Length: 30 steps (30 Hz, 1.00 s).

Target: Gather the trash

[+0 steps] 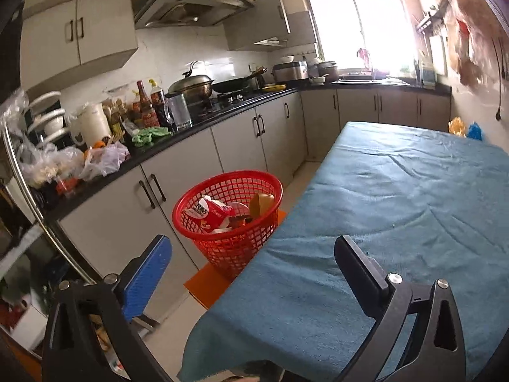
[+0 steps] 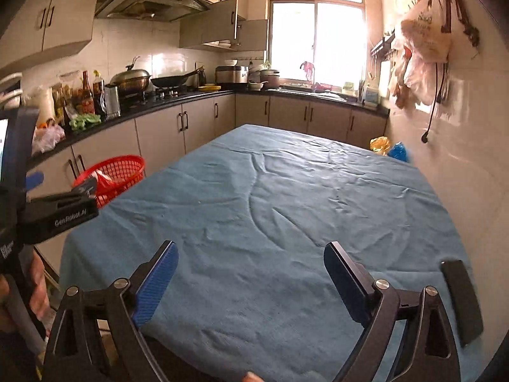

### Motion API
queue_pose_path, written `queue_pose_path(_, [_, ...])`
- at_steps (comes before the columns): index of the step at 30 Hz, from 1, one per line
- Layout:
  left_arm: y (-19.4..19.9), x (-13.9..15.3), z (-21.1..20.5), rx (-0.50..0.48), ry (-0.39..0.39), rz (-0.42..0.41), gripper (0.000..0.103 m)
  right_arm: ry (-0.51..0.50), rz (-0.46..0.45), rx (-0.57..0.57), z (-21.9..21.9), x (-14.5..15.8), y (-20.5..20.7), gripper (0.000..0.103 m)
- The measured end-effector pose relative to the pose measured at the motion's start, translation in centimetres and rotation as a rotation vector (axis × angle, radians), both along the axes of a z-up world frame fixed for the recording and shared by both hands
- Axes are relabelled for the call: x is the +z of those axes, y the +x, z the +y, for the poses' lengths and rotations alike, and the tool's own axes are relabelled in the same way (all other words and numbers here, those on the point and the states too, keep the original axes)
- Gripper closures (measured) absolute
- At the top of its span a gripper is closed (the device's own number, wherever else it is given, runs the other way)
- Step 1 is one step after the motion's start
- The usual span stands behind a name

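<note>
Left tool (image 1: 254, 264) gaping, red basket (image 1: 203, 245) of trash just beyond

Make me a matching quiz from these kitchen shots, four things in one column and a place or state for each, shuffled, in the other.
1. red plastic mesh basket
2. blue cloth-covered table
3. black wok
4. left gripper

A. on the stove
B. jaws wide apart, holding nothing
C. on the floor beside the table, holding wrappers
D. bare of any trash

Pairs: 1-C, 2-D, 3-A, 4-B
</note>
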<state>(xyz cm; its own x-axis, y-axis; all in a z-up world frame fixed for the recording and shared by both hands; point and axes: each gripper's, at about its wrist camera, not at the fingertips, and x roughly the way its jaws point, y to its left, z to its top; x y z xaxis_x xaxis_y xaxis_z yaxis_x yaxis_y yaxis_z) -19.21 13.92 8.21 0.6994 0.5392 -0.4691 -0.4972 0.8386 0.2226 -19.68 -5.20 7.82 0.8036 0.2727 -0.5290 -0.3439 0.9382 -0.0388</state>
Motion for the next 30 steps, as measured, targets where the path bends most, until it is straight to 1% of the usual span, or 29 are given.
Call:
queue_pose_path(4, [0.0,-0.5,-0.5,-0.034,-0.003,0.011,0.001,-0.012,0.016,-0.007,0.4,-0.4,0.3,0.008])
queue_pose_path(10, [-0.1,-0.9,-0.1,-0.05,-0.023,0.015,0.001,-0.037,0.026,0.001,1.5,-0.7,0.6,0.007])
queue_pose_path(20, [-0.1,-1.7,0.9,-0.055,-0.064,0.026,0.001,-0.06,0.049,0.019,2.5,-1.1,1.0,0.007])
queue_pose_path(30, [0.0,-2.1,1.0,-0.051,-0.069,0.033,0.001,-0.064,0.059,0.026,2.8,-1.3,1.1,0.007])
